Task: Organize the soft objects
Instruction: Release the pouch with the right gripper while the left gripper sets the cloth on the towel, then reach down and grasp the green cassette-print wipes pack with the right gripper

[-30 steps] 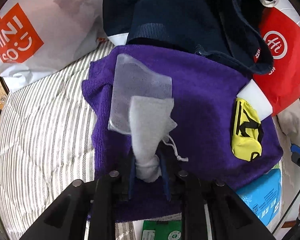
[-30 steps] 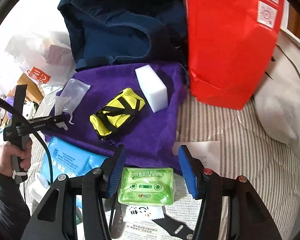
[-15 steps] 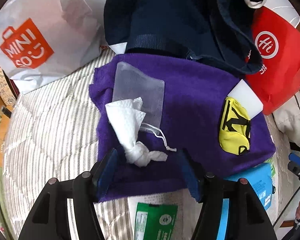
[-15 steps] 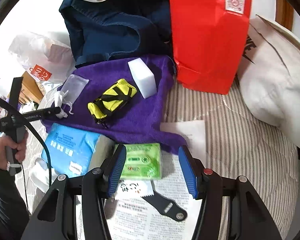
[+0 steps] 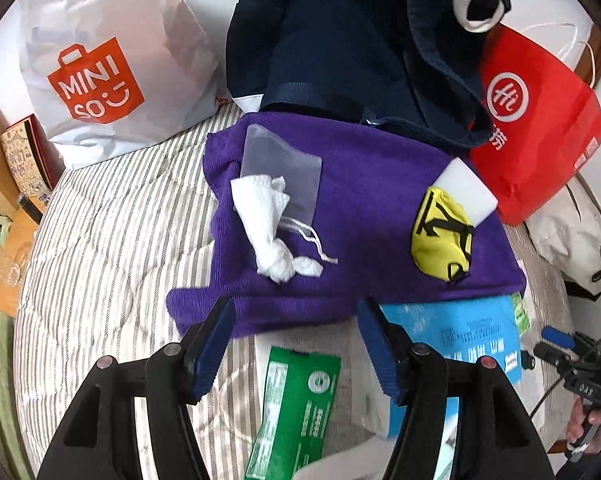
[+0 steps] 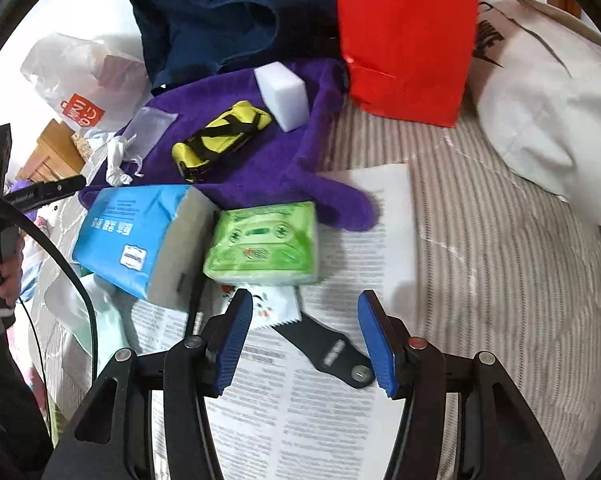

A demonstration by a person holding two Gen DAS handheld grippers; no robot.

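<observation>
- Left gripper (image 5: 294, 340) hangs over the near edge of a purple towel (image 5: 372, 200) spread on a striped bed (image 5: 108, 248), its blue-padded jaws standing well apart with nothing held between them.
- A crumpled white tissue (image 5: 268, 228) lies on the towel at about 12 o'clock from the left gripper, clear of its pads and overlapping a translucent drawstring pouch (image 5: 284, 164).
- At 2 o'clock on the same towel sits a yellow pouch with black straps (image 5: 440, 236), touching a white sponge block (image 5: 468, 192) just beyond it.
- Right gripper (image 6: 306, 340) hovers over a printed paper sheet (image 6: 320, 420), jaws parted and empty; a black tool (image 6: 332, 352) lies on the sheet between them.
- A green tissue pack (image 6: 264, 240) rests at 11 o'clock from the right gripper, beside a blue tissue pack (image 6: 140, 236) at 10 o'clock.
- A red bag (image 6: 404, 36) and a navy garment (image 6: 228, 20) stand along the far edge, toward 12 o'clock.
- A white Miniso bag (image 5: 100, 64) sits at 10 o'clock in the left view.
</observation>
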